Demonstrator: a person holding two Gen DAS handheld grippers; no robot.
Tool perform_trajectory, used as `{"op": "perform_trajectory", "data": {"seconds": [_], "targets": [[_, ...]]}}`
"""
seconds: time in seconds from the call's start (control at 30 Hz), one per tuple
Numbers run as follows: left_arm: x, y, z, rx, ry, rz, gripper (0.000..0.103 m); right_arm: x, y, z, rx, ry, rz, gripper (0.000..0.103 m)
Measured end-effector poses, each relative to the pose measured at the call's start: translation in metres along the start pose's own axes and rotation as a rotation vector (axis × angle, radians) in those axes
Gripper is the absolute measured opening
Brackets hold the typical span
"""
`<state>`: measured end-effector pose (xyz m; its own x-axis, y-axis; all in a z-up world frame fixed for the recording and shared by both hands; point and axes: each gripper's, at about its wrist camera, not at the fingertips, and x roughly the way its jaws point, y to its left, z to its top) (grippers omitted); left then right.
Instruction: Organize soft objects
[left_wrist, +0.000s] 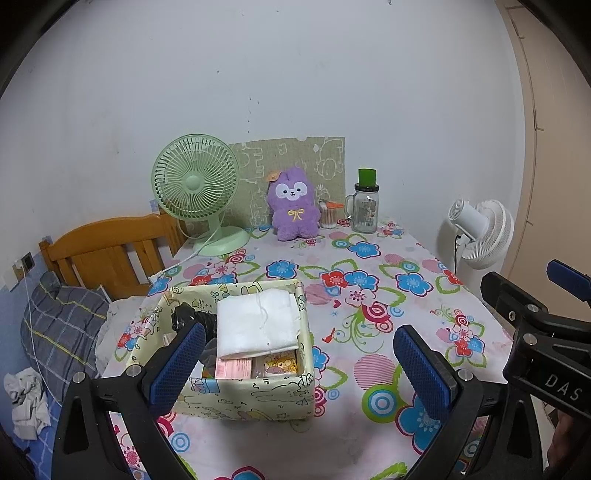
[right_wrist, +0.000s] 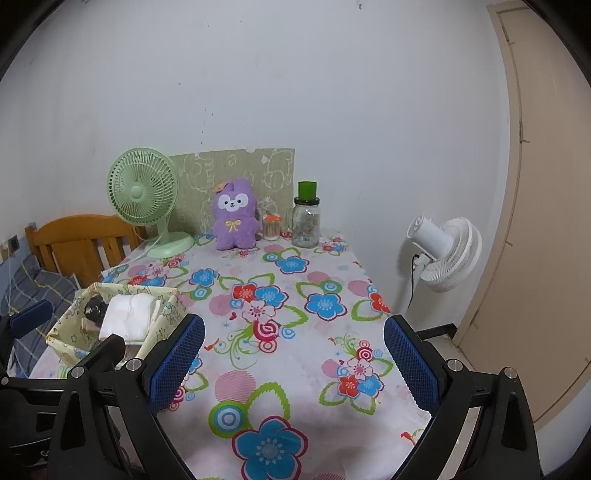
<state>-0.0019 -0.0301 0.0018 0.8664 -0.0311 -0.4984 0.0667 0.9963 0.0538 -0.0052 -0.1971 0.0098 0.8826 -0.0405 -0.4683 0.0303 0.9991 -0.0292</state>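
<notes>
A purple plush rabbit (left_wrist: 293, 204) (right_wrist: 235, 214) sits upright at the back of the floral table, against a green board. A pale yellow fabric box (left_wrist: 236, 391) (right_wrist: 70, 343) stands near the table's front left, with a folded white cloth (left_wrist: 256, 324) (right_wrist: 127, 319) lying on top of its contents, beside a black bundle (left_wrist: 192, 317). My left gripper (left_wrist: 299, 365) is open just in front of the box, holding nothing. My right gripper (right_wrist: 293, 360) is open over the bare tablecloth, to the right of the box, holding nothing.
A green desk fan (left_wrist: 195, 184) (right_wrist: 142, 194) stands left of the plush. A cotton swab cup (left_wrist: 328, 216) and a glass jar with a green lid (left_wrist: 365, 206) (right_wrist: 306, 221) stand right of it. A white floor fan (right_wrist: 450, 254) is beyond the table's right edge, a wooden headboard (left_wrist: 107, 251) on the left.
</notes>
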Motion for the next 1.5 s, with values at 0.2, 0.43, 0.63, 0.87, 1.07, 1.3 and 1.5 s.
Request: {"op": "perform_trajectory", "data": {"seconds": [0.2, 0.43, 0.63, 0.87, 1.07, 1.3, 1.5], "targets": [[0.0009, -0.0002, 0.0002, -0.001, -0.002, -0.001, 0.103, 0.0001, 0.0002, 0.0004, -0.001, 0.0, -0.001, 0.099], [0.0023, -0.0011, -0.0001, -0.01, 0.003, -0.003, 0.103, 0.0017, -0.001, 0.0012, 0.002, 0.001, 0.001, 0.099], [0.0024, -0.0011, -0.0002, -0.011, -0.002, 0.002, 0.103, 0.0027, -0.0014, 0.0016, 0.001, -0.001, 0.002, 0.099], [0.0016, -0.0007, -0.0009, -0.011, -0.007, 0.006, 0.103, 0.0028, -0.0012, 0.0018, 0.002, -0.002, 0.003, 0.099], [0.0012, -0.0006, -0.0008, -0.013, -0.004, 0.005, 0.103, 0.0028, -0.0014, 0.0011, 0.002, -0.002, 0.003, 0.1], [0.001, 0.0006, -0.001, -0.014, -0.006, 0.005, 0.103, 0.0023, -0.0016, 0.0005, 0.003, -0.003, 0.004, 0.1], [0.0007, 0.0023, -0.0012, -0.019, -0.006, 0.007, 0.103, 0.0017, -0.0016, 0.0, 0.004, -0.003, 0.004, 0.1]]}}
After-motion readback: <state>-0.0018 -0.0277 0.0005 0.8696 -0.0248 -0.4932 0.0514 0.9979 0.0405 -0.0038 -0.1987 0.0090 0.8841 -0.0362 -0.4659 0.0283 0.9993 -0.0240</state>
